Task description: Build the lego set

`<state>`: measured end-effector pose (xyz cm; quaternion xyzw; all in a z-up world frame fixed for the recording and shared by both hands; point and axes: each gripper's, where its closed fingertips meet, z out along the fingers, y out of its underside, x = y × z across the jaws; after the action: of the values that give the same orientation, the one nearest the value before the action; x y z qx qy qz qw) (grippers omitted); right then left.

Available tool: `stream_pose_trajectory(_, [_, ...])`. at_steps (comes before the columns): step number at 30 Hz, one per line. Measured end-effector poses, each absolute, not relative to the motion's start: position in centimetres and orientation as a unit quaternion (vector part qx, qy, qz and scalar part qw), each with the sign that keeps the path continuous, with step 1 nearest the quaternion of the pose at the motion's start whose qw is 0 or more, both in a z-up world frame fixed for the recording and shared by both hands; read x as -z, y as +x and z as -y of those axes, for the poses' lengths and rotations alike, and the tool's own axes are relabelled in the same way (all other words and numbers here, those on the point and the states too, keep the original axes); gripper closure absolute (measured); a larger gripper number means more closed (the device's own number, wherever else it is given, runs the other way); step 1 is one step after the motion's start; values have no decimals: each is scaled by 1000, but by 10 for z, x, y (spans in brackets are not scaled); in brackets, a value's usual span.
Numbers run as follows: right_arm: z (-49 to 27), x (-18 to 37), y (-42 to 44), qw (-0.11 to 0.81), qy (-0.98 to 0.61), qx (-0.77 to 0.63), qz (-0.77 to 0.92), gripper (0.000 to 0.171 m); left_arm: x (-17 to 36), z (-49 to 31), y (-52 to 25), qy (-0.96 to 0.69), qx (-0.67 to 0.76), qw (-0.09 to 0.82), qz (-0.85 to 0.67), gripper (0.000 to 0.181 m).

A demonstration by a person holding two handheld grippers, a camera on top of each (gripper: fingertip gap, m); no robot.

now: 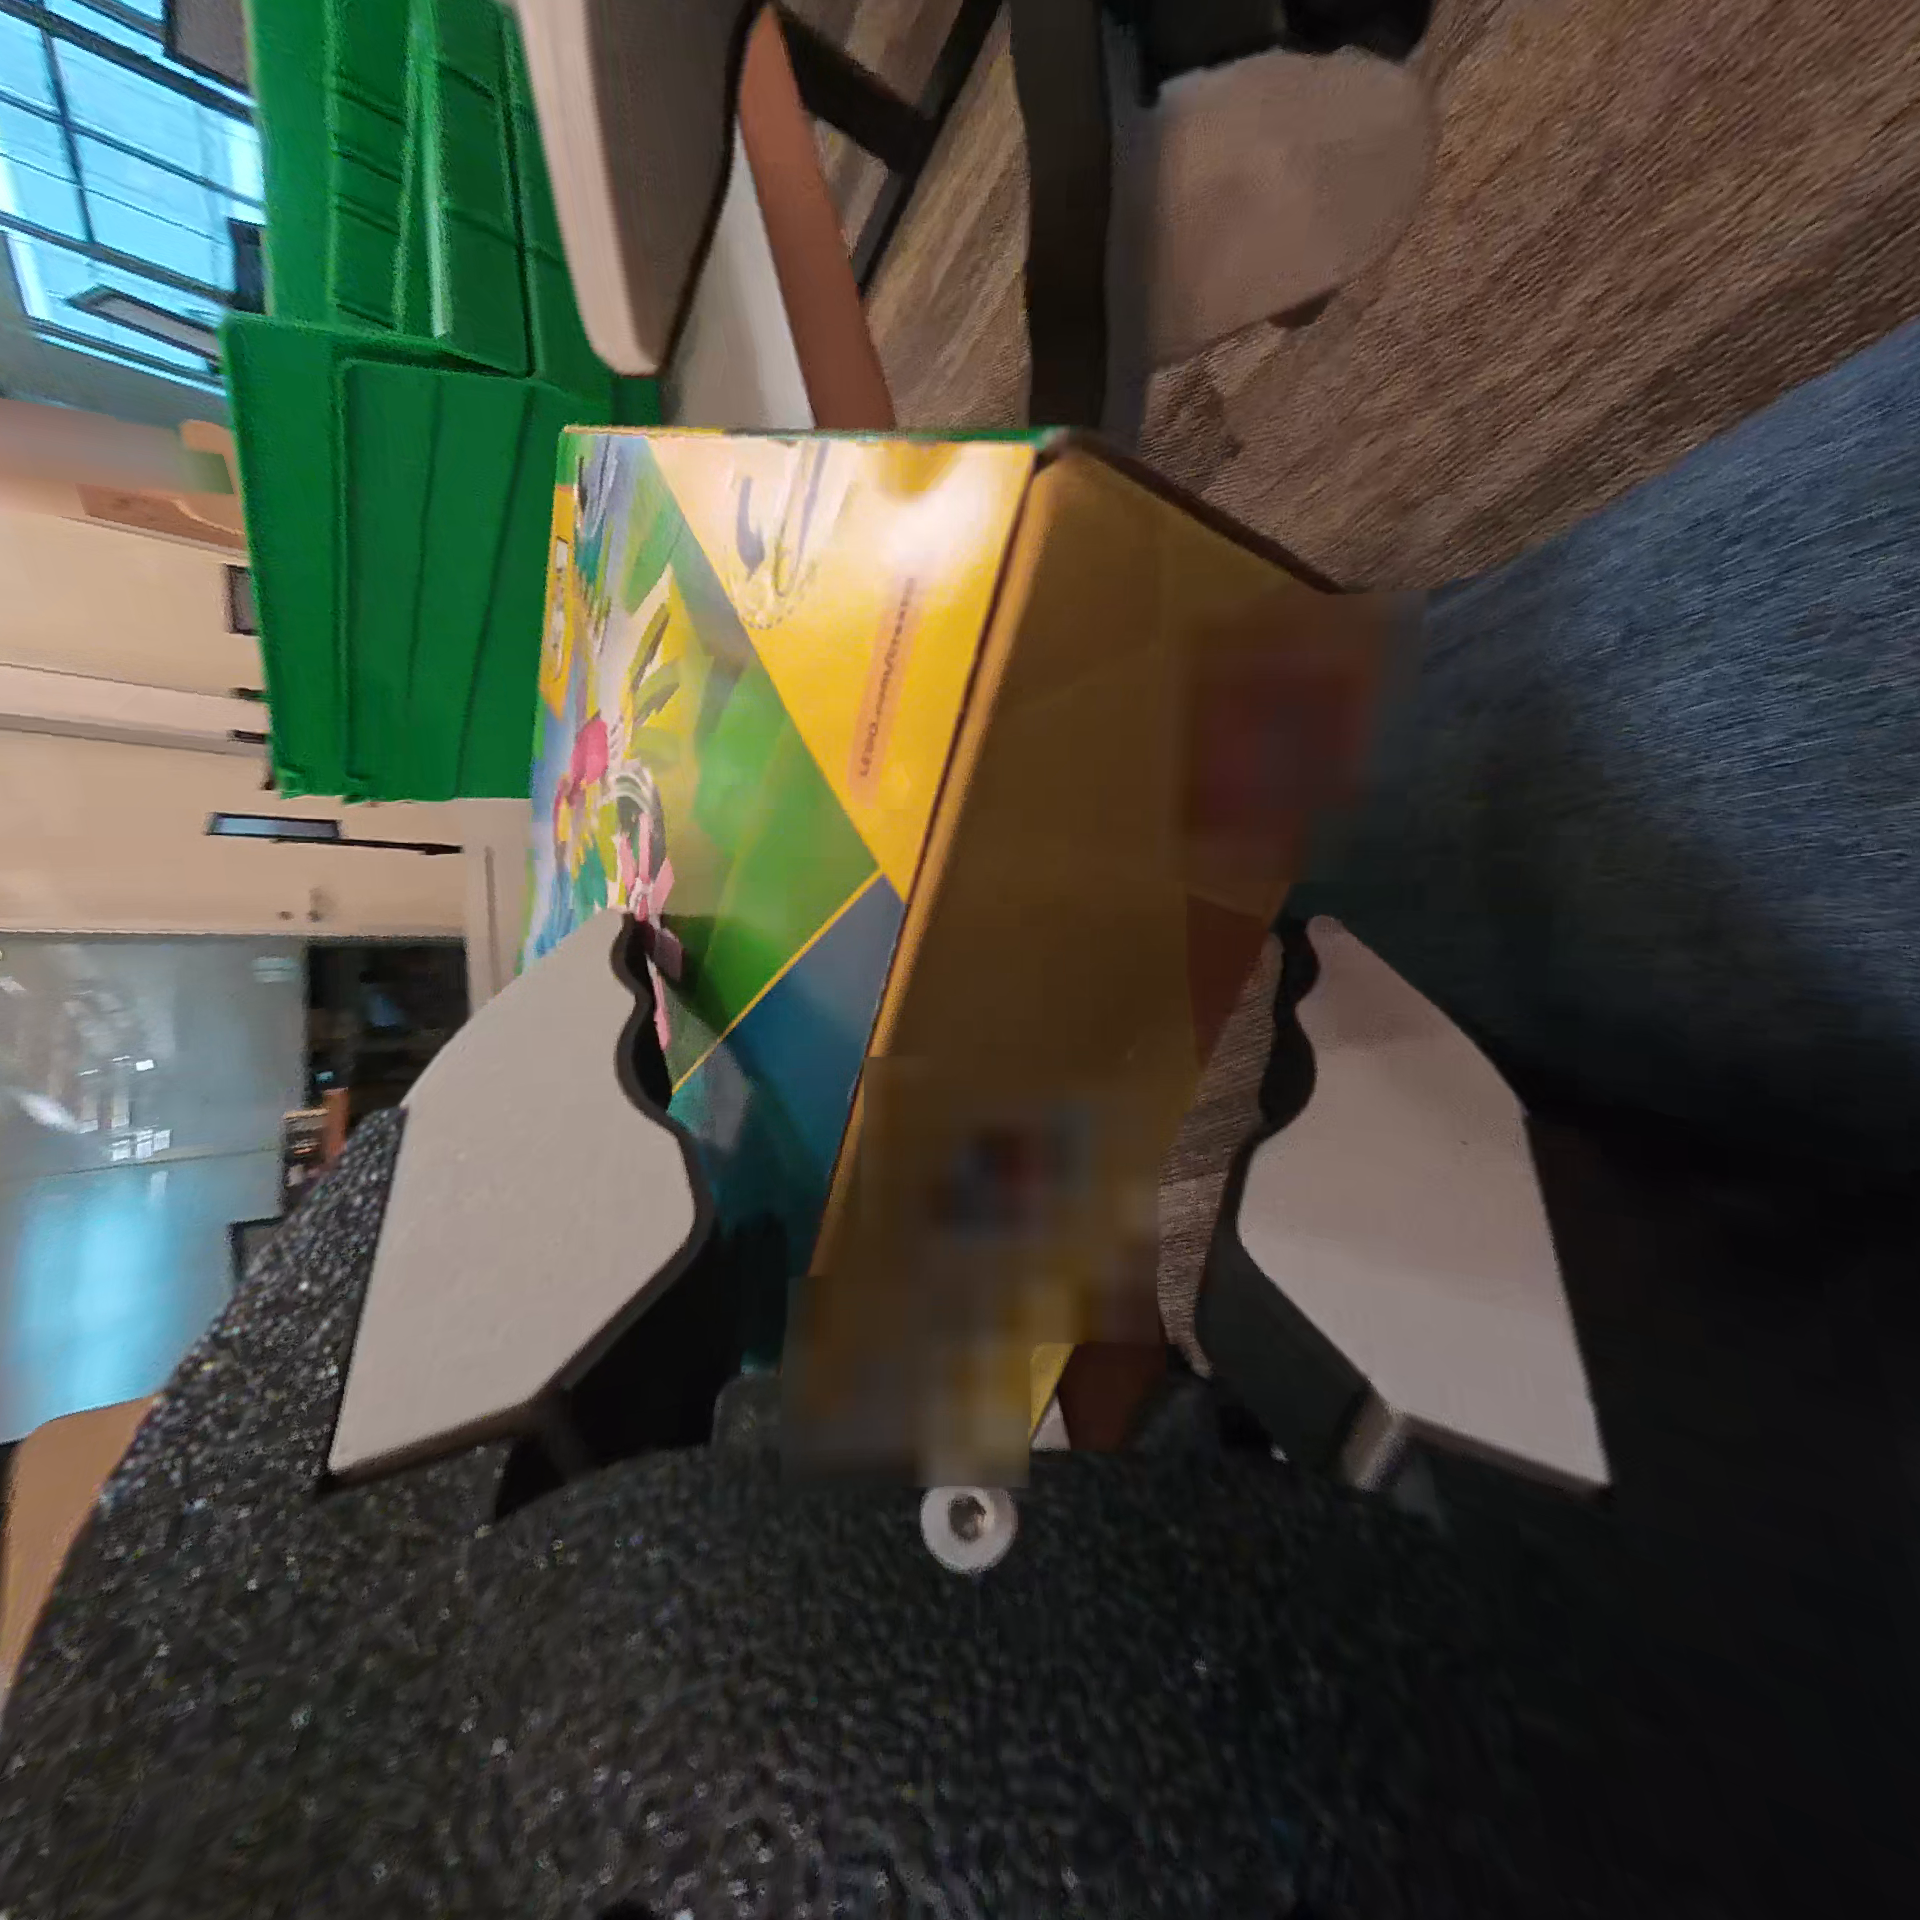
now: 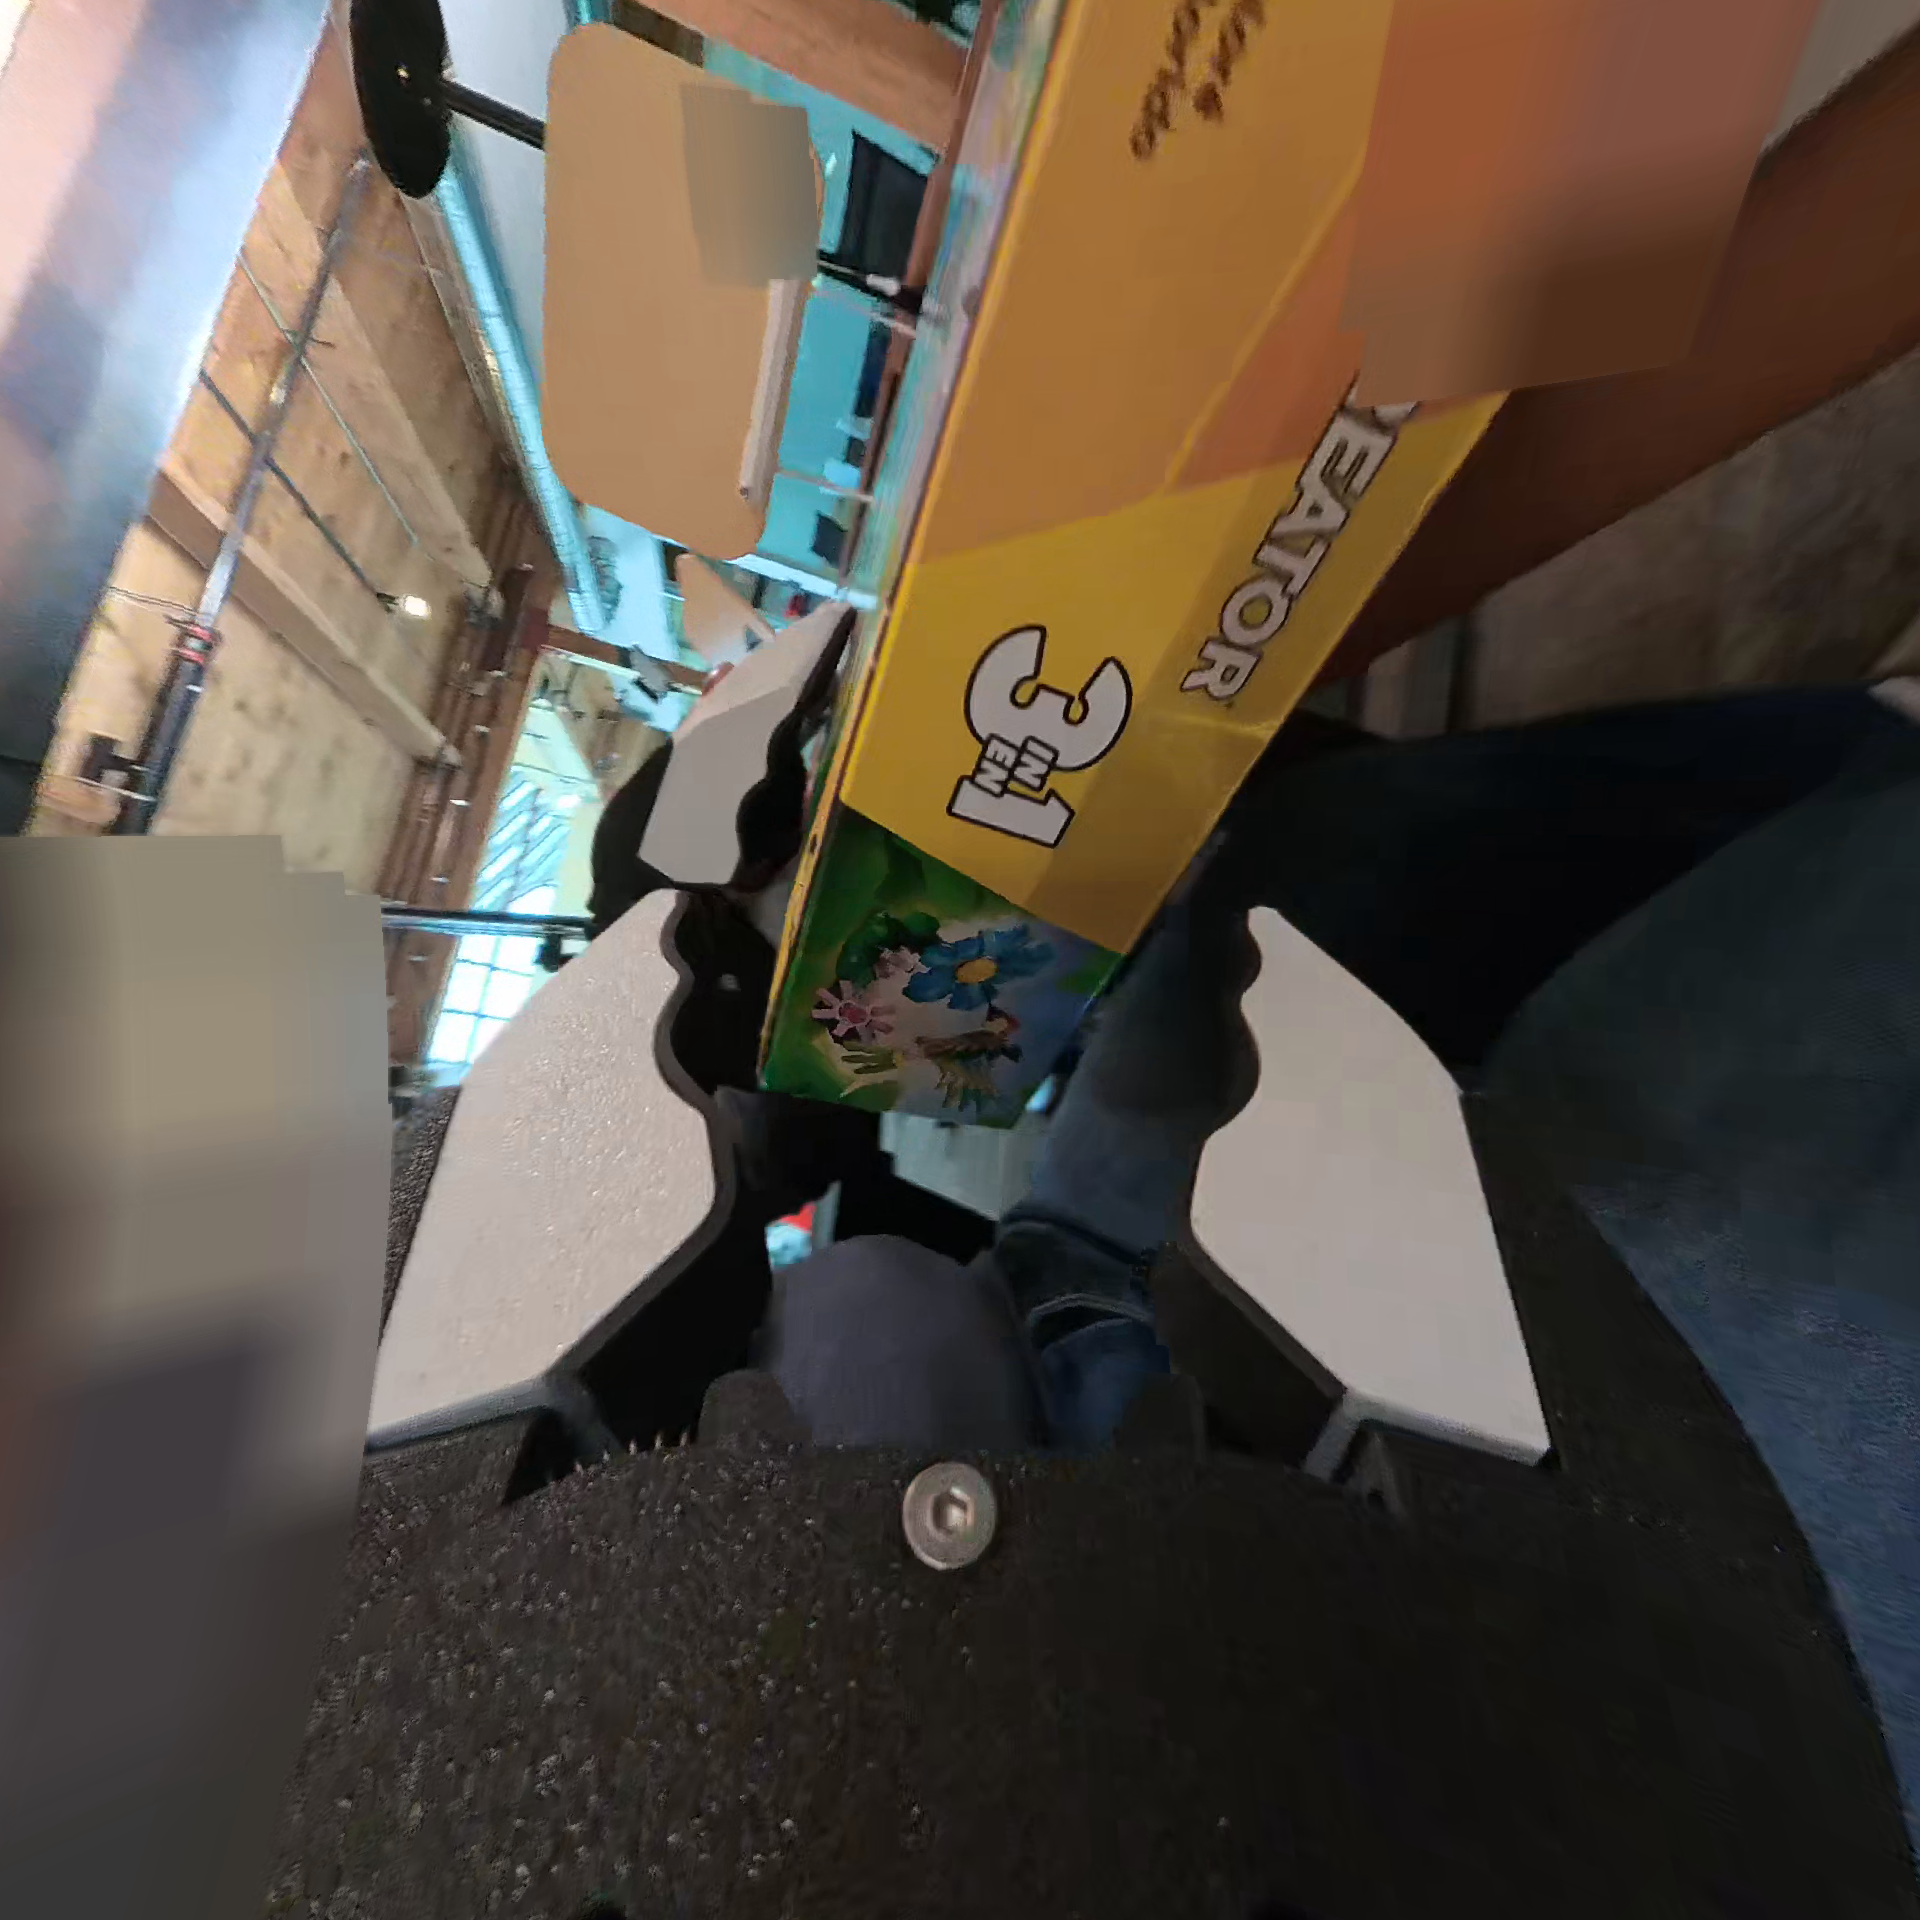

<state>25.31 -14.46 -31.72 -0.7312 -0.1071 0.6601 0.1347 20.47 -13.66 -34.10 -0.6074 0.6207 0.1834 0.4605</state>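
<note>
A yellow and green lego box (image 1: 883,748) is up in the air, tilted, over a person's lap. My left gripper (image 1: 966,966) has its fingers on the box's two broad faces and grips its near end. In the right wrist view the same box (image 2: 1091,623) runs up and to the right, and one left-gripper finger (image 2: 727,758) presses on its picture face. My right gripper (image 2: 961,956) is open. The box's lower corner sits between its fingers, close to the left fingertip (image 2: 665,956), with a gap to the other.
Green folded crates (image 1: 416,540) stand behind the box. A person's leg in blue jeans (image 1: 1662,831) lies to the right, also in the right wrist view (image 2: 1714,1091). Carpet floor (image 1: 1558,364) and a brown table leg (image 1: 810,260) lie beyond. A tan chair (image 2: 644,312) is farther off.
</note>
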Motion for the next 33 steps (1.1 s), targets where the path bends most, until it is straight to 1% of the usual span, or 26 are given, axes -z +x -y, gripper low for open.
stream_pose_trajectory(3, [150, 318, 244, 93, -716, -686, 85, 75, 341, 130, 201, -584, -239, 470, -618, 72])
stream_pose_trajectory(6, [153, 321, 237, 76, -709, -697, 75, 83, 334, 121, 197, -543, -319, 494, -599, 65])
stream_pose_trajectory(10, [147, 316, 233, 65, -680, -729, 32, 93, 325, 119, 209, -471, -384, 532, -590, 73])
stream_pose_trajectory(11, [147, 316, 233, 63, -676, -734, 27, 96, 325, 120, 213, -462, -389, 535, -591, 78])
stream_pose_trajectory(12, [146, 316, 234, 63, -676, -734, 25, 99, 325, 119, 215, -462, -390, 538, -587, 79])
stream_pose_trajectory(17, [142, 315, 244, 72, -672, -737, 17, 100, 324, 118, 228, -457, -382, 549, -587, 85])
stream_pose_trajectory(20, [139, 315, 250, 77, -669, -739, 12, 100, 325, 119, 237, -432, -389, 550, -600, 92])
stream_pose_trajectory(33, [131, 315, 262, 62, -668, -742, 4, 101, 327, 112, 246, -454, -374, 528, -612, 93])
